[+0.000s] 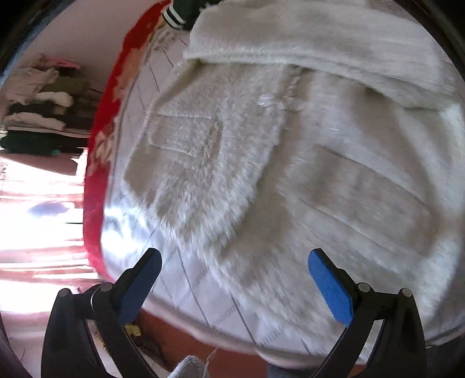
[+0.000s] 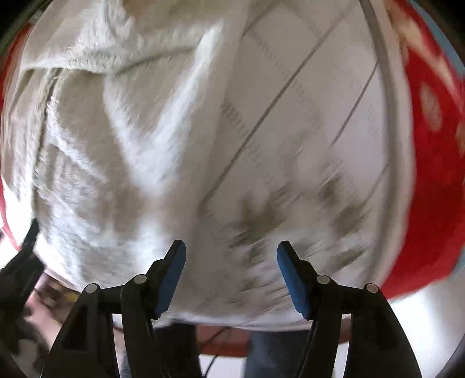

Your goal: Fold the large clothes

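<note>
A large fluffy white coat lies spread on a white quilted bed cover, with a patch pocket facing up and a sleeve folded across its top. My left gripper is open and empty above the coat's near hem. In the right wrist view the coat fills the left half. My right gripper is open and empty over the bed cover, to the right of the coat. The view is motion-blurred.
A red patterned blanket runs along the bed's left side and also shows at the right in the right wrist view. A stack of folded clothes stands at the far left. A dark striped garment lies beyond the coat.
</note>
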`<state>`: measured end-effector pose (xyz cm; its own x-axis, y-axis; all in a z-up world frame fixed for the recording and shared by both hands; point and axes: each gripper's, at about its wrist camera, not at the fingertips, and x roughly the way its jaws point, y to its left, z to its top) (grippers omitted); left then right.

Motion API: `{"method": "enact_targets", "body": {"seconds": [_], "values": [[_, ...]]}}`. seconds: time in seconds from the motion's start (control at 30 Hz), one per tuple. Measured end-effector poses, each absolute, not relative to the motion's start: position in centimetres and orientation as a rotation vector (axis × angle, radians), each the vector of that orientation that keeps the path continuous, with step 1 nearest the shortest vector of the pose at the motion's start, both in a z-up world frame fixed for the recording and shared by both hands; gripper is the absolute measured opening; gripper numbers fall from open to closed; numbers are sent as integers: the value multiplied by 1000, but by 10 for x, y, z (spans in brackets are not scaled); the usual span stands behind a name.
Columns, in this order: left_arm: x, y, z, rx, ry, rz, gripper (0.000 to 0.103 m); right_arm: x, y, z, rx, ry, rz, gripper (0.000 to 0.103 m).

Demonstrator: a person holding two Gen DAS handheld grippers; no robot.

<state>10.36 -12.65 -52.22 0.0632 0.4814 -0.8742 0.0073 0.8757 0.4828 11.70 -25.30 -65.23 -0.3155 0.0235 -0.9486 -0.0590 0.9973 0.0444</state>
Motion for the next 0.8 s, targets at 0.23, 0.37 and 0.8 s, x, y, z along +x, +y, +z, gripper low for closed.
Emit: {"method": "enact_targets", "body": {"seconds": [0.23,0.37,0.8], "values": [[65,-213,-523,498,1491,353,103,150,-316,-644,-117,1834,185,67],[48,-267,-532,658,1432,301,103,168,-367,-654,-14,1862,180,67],[46,-305,-606,1048,1308,379,103,199,-524,-696,270,1932,59,67]]}}
